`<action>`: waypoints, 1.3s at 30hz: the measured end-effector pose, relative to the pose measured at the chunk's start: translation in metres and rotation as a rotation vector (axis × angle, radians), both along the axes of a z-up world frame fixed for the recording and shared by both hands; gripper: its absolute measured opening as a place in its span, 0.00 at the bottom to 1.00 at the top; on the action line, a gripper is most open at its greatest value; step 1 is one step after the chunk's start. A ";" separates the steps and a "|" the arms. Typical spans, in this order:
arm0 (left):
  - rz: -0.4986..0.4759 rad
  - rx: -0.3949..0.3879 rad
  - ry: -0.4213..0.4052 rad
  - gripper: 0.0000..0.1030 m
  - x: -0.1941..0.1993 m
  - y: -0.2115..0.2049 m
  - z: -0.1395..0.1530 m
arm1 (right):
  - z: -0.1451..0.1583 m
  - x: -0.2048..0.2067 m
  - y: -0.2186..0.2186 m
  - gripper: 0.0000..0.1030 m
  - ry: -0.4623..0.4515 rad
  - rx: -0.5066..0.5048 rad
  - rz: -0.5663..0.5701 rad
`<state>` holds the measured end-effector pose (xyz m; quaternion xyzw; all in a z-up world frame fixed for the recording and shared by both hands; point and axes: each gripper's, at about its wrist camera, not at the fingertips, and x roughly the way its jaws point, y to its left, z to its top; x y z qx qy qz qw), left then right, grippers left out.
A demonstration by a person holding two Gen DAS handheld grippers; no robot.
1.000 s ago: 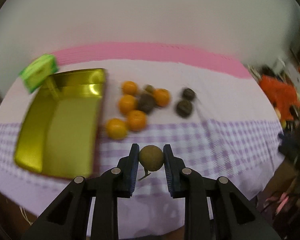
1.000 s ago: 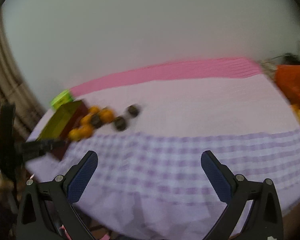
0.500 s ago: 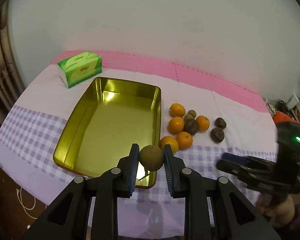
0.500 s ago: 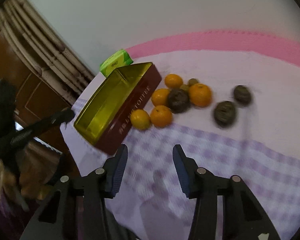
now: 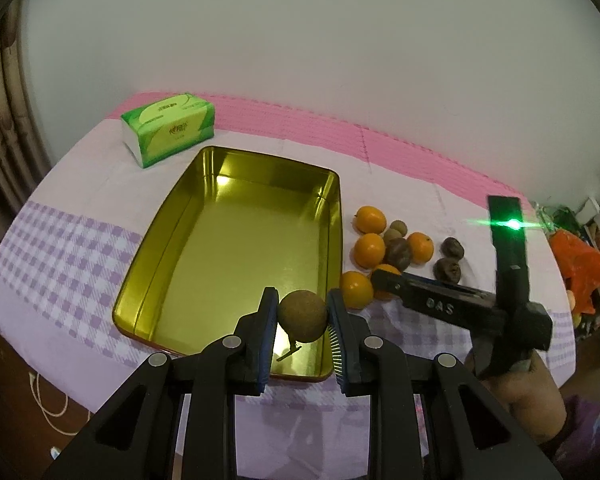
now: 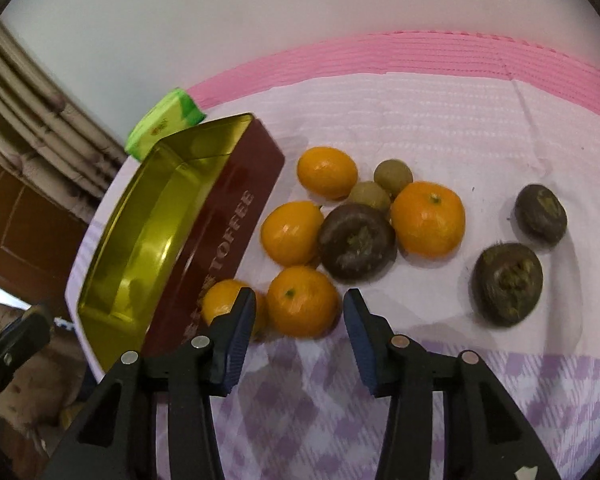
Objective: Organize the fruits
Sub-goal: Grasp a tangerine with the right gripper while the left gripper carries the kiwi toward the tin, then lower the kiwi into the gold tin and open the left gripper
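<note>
A gold tin (image 5: 236,248) lies on the pink and purple-checked cloth, with nothing in it. My left gripper (image 5: 302,300) is shut on a small round brown fruit (image 5: 302,318) above the tin's near right corner. Right of the tin (image 6: 140,232) sits a cluster of several oranges, three dark wrinkled fruits and two small brown ones. My right gripper (image 6: 300,310) hangs low over the nearest orange (image 6: 302,302). Its jaws are closing, with that orange between the pads and a sliver of gap on each side. In the left wrist view the right gripper (image 5: 384,280) reaches over the oranges.
A green tissue pack (image 5: 168,132) lies beyond the tin's far left corner. An orange bag (image 5: 580,264) and clutter sit off the table's right end. A white wall stands behind, with a curtain and a brown door (image 6: 24,216) to the left.
The left gripper carried the brown fruit from in front of the fruit pile to over the tin. The right gripper narrowed from wide open and dropped down onto the oranges.
</note>
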<state>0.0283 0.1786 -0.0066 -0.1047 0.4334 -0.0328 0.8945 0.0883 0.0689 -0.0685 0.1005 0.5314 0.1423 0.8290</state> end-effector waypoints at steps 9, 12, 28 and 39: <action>0.014 -0.012 0.003 0.25 0.000 0.006 -0.002 | 0.007 -0.039 0.003 0.33 -0.085 -0.179 0.156; 0.019 -0.043 0.011 0.25 0.003 0.013 0.001 | 0.009 -0.063 -0.007 0.33 -0.116 -0.215 0.184; -0.040 0.194 0.042 0.25 0.073 0.015 -0.015 | 0.004 -0.087 -0.023 0.34 -0.253 -0.249 0.222; -0.062 0.287 0.121 0.25 0.134 0.020 -0.052 | 0.004 -0.089 -0.028 0.34 -0.261 -0.220 0.214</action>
